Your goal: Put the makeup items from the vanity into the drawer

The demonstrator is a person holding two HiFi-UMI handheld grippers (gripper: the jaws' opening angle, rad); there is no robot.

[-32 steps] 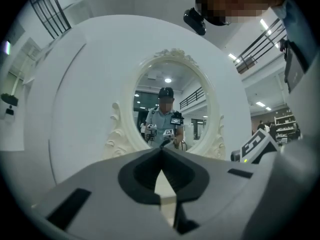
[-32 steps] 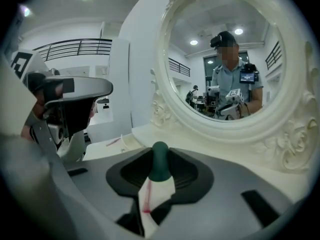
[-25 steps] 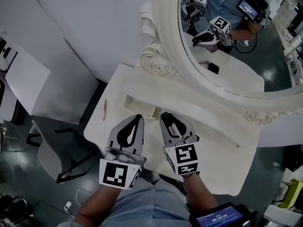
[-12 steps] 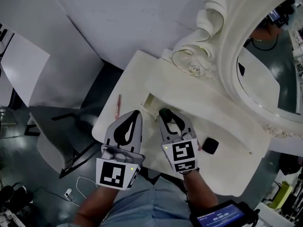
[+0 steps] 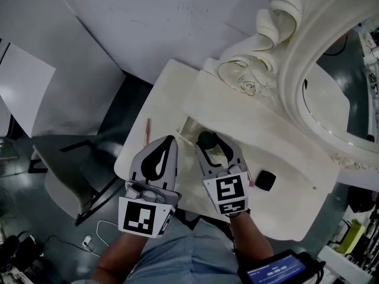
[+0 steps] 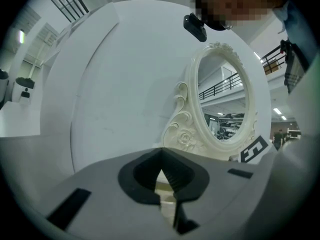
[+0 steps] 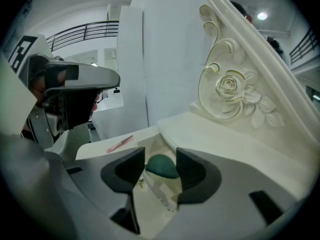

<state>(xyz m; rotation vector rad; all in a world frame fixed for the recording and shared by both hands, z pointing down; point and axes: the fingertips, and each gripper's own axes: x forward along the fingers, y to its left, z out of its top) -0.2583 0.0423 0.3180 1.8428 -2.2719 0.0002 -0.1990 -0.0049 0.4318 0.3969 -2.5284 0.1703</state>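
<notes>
**Sponge could be missing the drawer as the grip is letting go**

The right gripper (image 5: 209,144) is tilting down over the open drawer (image 5: 187,125) near the front left corner of the vanity (image 5: 284,212). Its jaws have just been opening and are standing partly spread. The dark green makeup sponge (image 7: 161,167) is sitting between their tips, apparently no longer squeezed.

As I judge it, the risk is lying in that half-release. The sponge is rounded and springy, so it may be clinging to one pad and swinging out as the gripper lifts. It could also be landing on the drawer's rim and rolling off the vanity's front edge.

The left gripper (image 5: 169,144) is hovering just beside with its jaws pressed together on nothing, so a sideways nudge could be knocking the two tools together.

The pink pencil (image 5: 147,132) is lying near the left edge, where a careless sweep could be pushing it off. The black compact (image 5: 265,180) is waiting near the front edge.
</notes>
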